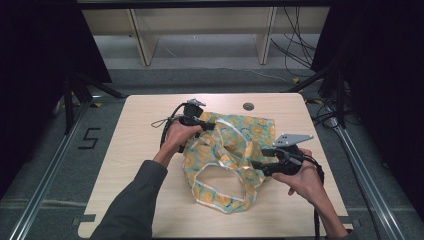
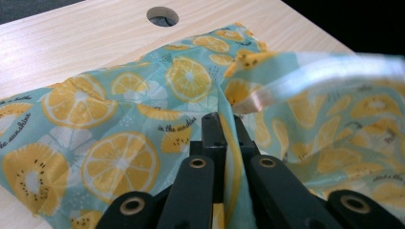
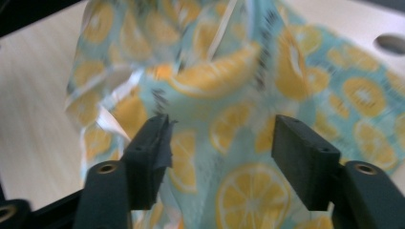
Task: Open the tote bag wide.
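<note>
A teal cloth [image 1: 230, 150] printed with yellow citrus slices lies crumpled on the wooden table [image 1: 140, 150], with a pale-trimmed opening toward the front. My left gripper [image 1: 207, 125] is at the cloth's far left corner. In the left gripper view its jaws [image 2: 224, 124] are shut on a fold of the cloth [image 2: 119, 100], which is lifted a little. My right gripper [image 1: 257, 162] is at the cloth's right side. Its jaws [image 3: 219, 138] stand wide open in front of the cloth [image 3: 229, 71], and the pads do not press on it.
A round hole [image 1: 248, 106] is in the table's far edge area, just behind the cloth. Bare tabletop lies to the left and along the front. Wooden shelving [image 1: 200, 30] stands beyond the table, and cables [image 1: 300, 45] run over the floor at the right.
</note>
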### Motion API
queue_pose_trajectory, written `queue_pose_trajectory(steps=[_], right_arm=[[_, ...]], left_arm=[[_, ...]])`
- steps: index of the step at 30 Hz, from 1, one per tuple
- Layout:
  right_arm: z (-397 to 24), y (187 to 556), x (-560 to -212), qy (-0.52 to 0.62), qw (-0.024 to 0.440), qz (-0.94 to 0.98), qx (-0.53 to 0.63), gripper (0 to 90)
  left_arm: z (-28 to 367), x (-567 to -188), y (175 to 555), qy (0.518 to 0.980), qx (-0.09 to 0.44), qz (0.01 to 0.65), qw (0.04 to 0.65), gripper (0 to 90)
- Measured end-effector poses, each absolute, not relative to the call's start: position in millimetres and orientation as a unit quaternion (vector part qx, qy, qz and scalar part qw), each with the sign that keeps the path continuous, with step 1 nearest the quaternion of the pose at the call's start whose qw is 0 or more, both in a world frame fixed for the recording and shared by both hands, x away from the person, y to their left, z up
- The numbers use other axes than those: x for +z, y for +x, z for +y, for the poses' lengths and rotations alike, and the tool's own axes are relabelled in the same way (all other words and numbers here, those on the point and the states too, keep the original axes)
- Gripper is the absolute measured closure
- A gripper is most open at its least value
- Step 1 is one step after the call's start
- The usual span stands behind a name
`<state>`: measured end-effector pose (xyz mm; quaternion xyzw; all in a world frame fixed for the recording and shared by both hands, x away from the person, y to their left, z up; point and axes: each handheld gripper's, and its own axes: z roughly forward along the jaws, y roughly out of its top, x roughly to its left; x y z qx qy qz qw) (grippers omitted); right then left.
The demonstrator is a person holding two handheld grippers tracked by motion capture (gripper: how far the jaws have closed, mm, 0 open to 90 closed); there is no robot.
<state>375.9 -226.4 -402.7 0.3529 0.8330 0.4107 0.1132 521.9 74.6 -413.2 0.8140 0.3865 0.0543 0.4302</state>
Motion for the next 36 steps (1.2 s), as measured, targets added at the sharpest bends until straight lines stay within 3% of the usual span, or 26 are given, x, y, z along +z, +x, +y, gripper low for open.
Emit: queue_pose_trajectory(steps=[7,11,15,17,18,19,20,21,26,36], right_arm=[[-216.8,383.3,-428.8,0.355,0.084,0.851,0.377,32.1],[-202.6,402.2,-441.5,0.362,0.11,0.854,0.358,28.9],[-194.4,421.1,-449.7,0.371,0.133,0.854,0.34,32.0],[-190.6,447.3,-460.3,0.373,0.14,0.856,0.33,49.6],[-190.1,453.9,-462.9,0.364,0.138,0.862,0.325,63.2],[-189.8,458.5,-465.4,0.357,0.141,0.864,0.324,70.2],[-189.8,458.5,-465.4,0.357,0.141,0.864,0.324,70.2],[-191.0,469.0,-471.2,0.356,0.146,0.861,0.333,88.6],[-202.0,476.0,-453.8,0.364,0.132,0.852,0.352,90.0],[-223.8,488.7,-384.1,0.378,0.186,0.795,0.437,90.0]], left_arm=[[77.3,-414.4,523.1,0.809,0.044,0.394,0.434,89.3],[76.7,-414.5,522.7,0.81,0.04,0.392,0.435,89.3],[77.3,-415.3,522.1,0.812,0.035,0.388,0.434,89.3],[79.5,-416.7,520.9,0.813,0.03,0.383,0.437,89.3],[79.9,-416.8,520.2,0.813,0.027,0.384,0.438,89.3],[80.7,-417.1,519.8,0.813,0.024,0.38,0.44,89.3],[80.7,-417.1,519.8,0.813,0.024,0.38,0.44,89.3],[81.9,-416.6,518.5,0.813,0.021,0.376,0.443,89.3],[87.4,-412.8,513.9,0.814,0.019,0.369,0.449,89.3],[105.2,-395.4,518.0,0.778,0.024,0.385,0.496,89.2]])
